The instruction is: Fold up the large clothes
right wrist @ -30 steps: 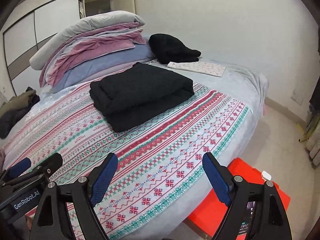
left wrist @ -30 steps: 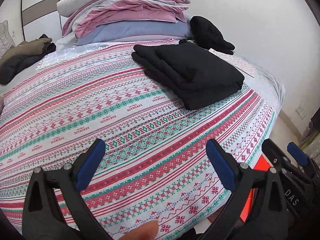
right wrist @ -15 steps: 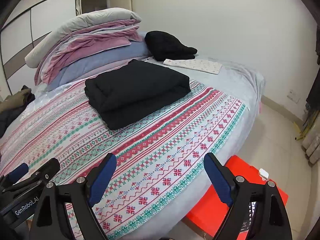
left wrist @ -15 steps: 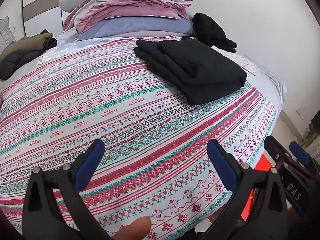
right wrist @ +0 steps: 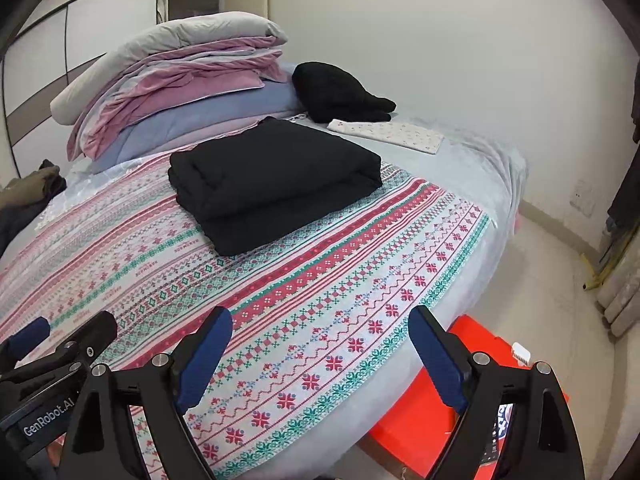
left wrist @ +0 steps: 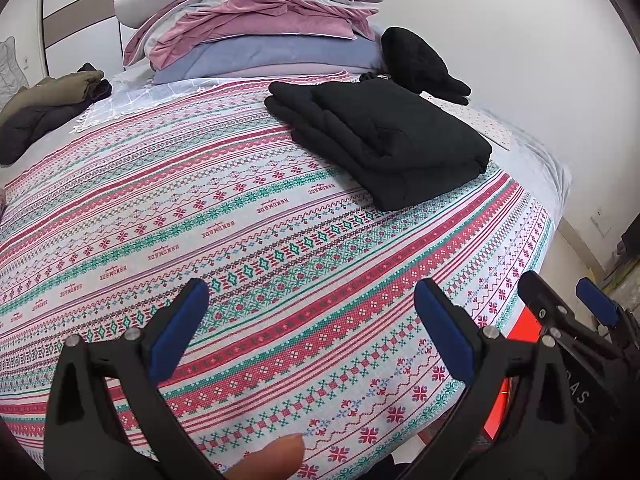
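Observation:
A folded black garment (left wrist: 384, 144) (right wrist: 276, 178) lies in a thick, neat stack on the patterned red, green and white bedspread (left wrist: 224, 240) (right wrist: 320, 300), towards the bed's far right side. My left gripper (left wrist: 308, 320) hovers open over the near edge of the bed, nothing between its blue pads. To its right my right gripper (right wrist: 320, 344) is also open and empty, well short of the garment. Each gripper shows at the edge of the other's view.
A pile of pink, blue and grey bedding (left wrist: 256, 28) (right wrist: 176, 92) sits at the head of the bed, with a black bundle (right wrist: 336, 92) and a small printed cloth (right wrist: 388, 134) beside it. Olive and dark clothes (left wrist: 44, 108) lie far left. A red box (right wrist: 472, 392) stands on the floor.
Both views have tilted slightly, so the bed and garment sit a little lower in the left wrist frame. The grippers stay open and the garment has not moved.

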